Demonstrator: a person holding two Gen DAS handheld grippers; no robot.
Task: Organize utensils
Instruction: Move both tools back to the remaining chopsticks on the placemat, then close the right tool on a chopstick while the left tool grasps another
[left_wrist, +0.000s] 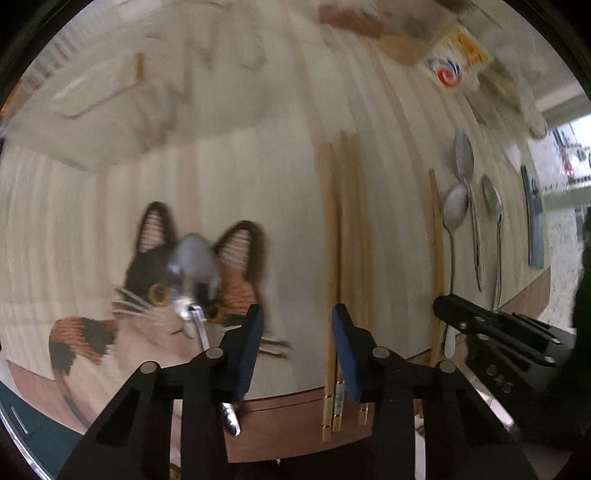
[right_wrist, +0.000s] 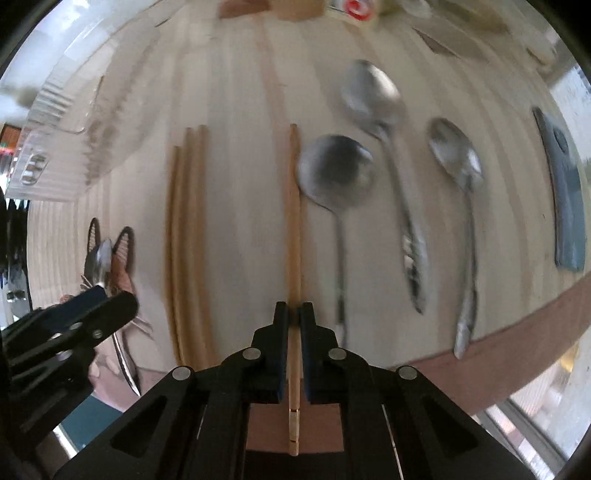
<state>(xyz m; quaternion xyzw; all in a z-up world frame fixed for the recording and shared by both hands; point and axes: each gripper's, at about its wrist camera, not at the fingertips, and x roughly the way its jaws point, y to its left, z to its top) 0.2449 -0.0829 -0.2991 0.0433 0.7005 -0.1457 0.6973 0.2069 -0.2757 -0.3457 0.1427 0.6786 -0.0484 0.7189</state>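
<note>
On the pale striped mat (right_wrist: 236, 92), the right gripper (right_wrist: 294, 321) is clamped on a single wooden chopstick (right_wrist: 294, 221), just left of three metal spoons (right_wrist: 391, 155). The left gripper (left_wrist: 297, 321) has its jaws apart above the mat, with a spoon (left_wrist: 194, 266) on the cat picture (left_wrist: 147, 314) to its left and a bundle of chopsticks (left_wrist: 345, 240) to its right.

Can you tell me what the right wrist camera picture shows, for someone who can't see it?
The right gripper pinches a single wooden chopstick lying on a pale striped mat. Three more chopsticks lie together to its left, and three metal spoons lie to its right.
</note>
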